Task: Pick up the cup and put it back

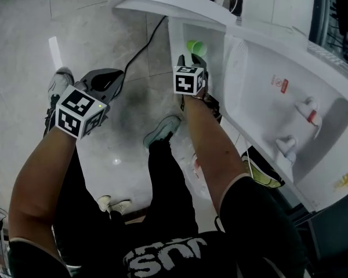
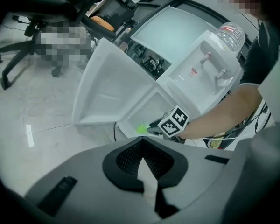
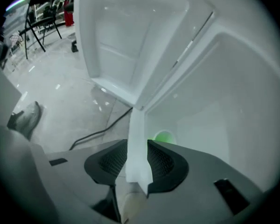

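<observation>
**A:** Where is the cup [image 1: 194, 45] placed relative to the right gripper [image 1: 196, 59]?

**B:** It is seen on the floor of the open lower compartment [image 1: 180, 33] of the water dispenser [image 1: 278, 97], just beyond the gripper's tips and slightly to their right. In the right gripper view the cup [image 3: 164, 137] is found just past the right jaw, not between the jaws. The jaws of the right gripper [image 3: 137, 146] are spread wide and nothing is gripped.

**A:** And the cup's long axis?

**B:** It is judged to be upright, since a round green mouth is turned up toward the steeply downward camera. For a grasp, the gripper would have to be shifted a little to the right so that the cup is straddled.

**A:** Which hand is nearer?

**B:** The right one, clearly. The left gripper [image 1: 104, 80] is held well apart over the floor [image 1: 104, 28], with its jaws brought together at the tips and empty.

**A:** What cannot be made out?

**B:** The cup's lower body is hidden behind the right jaw. A white edge [image 3: 137, 125] of the compartment is seen through the jaw gap, and whether it stands between the jaws or beyond them cannot be settled. Whether the cup has been put back already or is yet to be lifted cannot be told.
</observation>
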Demonstrator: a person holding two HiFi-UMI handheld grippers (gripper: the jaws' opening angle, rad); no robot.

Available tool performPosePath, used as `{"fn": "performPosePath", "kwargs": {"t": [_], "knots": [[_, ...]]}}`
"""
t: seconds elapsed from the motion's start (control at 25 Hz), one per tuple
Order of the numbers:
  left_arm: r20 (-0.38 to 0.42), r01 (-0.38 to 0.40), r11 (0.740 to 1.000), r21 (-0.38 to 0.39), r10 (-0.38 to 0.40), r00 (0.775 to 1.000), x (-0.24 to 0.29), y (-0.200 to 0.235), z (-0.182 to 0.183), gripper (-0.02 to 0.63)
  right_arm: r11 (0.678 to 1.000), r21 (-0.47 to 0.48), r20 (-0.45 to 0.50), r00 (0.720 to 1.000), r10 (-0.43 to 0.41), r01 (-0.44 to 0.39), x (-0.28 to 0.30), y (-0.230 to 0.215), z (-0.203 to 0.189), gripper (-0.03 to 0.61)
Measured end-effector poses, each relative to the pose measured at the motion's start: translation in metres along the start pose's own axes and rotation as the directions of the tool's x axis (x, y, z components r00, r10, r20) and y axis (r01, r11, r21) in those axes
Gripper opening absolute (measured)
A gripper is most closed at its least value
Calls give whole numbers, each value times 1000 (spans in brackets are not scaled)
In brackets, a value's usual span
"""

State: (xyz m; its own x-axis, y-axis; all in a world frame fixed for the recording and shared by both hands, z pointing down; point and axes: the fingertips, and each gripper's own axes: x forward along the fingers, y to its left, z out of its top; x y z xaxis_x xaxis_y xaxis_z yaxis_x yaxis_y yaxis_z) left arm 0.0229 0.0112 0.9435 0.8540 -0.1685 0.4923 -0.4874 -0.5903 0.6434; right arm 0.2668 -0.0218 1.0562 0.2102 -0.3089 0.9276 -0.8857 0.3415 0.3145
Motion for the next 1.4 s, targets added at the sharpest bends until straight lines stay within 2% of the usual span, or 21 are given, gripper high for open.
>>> {"fn": "performPosePath", "kwargs": {"t": [0.16,0.28,0.48,0.56,0.68,0.84,0.96,1.24,1.4], "knots": [[46,-25,999,-28,27,999,-36,-40,35,-5,989,-17,42,989,145,-144,-85,49,7,132],[91,-20,1000,-21,22,996,-64,-76,71,-5,974,-48,78,971,225,-222,-157,70,16,110],[119,-8,1000,-12,10,993,-119,-163,125,-5,926,-140,120,922,367,-351,-297,87,15,69],[131,8,1000,12,-10,991,-138,-200,153,-5,894,-169,148,886,439,-415,-351,91,21,60],[159,34,997,63,-43,986,-168,-253,194,-5,836,-233,214,812,543,-497,-434,93,37,53],[212,82,992,97,-101,972,-207,-325,257,-5,790,-255,338,714,613,-558,-538,65,66,43],[233,104,986,128,-132,963,-230,-381,295,-5,786,-228,445,657,609,-574,-608,26,76,38],[301,159,947,278,-243,922,-272,-485,412,-5,847,-162,689,556,464,-506,-742,-96,111,35],[334,194,916,351,-316,888,-293,-552,459,-5,871,-137,793,475,382,-472,-822,-154,107,34]]}}
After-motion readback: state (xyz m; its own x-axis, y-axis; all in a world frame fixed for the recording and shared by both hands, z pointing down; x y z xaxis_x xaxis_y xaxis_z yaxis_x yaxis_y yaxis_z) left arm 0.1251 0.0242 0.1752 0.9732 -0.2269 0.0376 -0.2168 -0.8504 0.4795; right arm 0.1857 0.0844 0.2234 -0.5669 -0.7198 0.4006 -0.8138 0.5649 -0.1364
